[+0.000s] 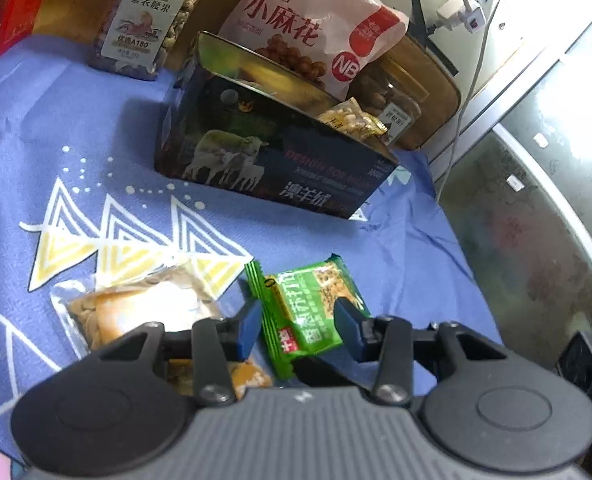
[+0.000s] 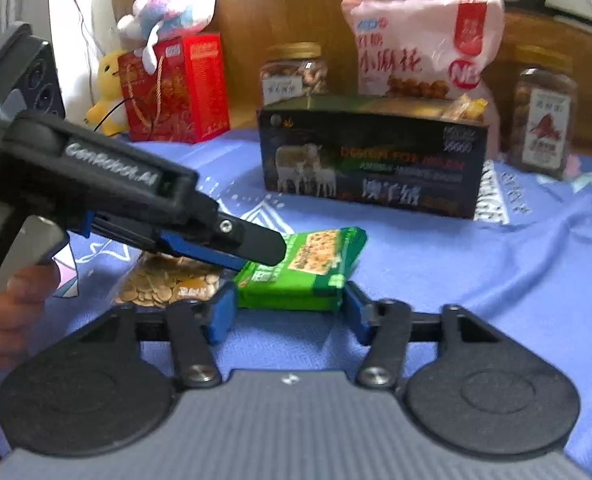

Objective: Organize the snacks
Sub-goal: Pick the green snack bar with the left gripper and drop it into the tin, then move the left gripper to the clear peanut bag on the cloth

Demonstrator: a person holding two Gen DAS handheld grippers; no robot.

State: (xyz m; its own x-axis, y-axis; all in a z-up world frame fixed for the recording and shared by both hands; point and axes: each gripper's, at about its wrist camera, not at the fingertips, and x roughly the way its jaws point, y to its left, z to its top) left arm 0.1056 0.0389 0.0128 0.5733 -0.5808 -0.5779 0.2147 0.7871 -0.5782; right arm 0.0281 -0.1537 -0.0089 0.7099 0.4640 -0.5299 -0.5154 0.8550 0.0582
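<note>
The pink snack bag (image 1: 312, 28) reads "红糖 小麻花", with "NB" in a red circle. The cashew jar (image 1: 147, 20) has a label reading "紫衣腰果" and "A180". The dark open box (image 1: 271, 160) carries "DESIGN FOR" in red and "澳羊绒" in white beside a picture of sheep. "GenRobot.AI" is printed on the side of the left gripper (image 2: 261, 254). The green cracker packet (image 1: 312, 308) has print too blurred to read.
</note>
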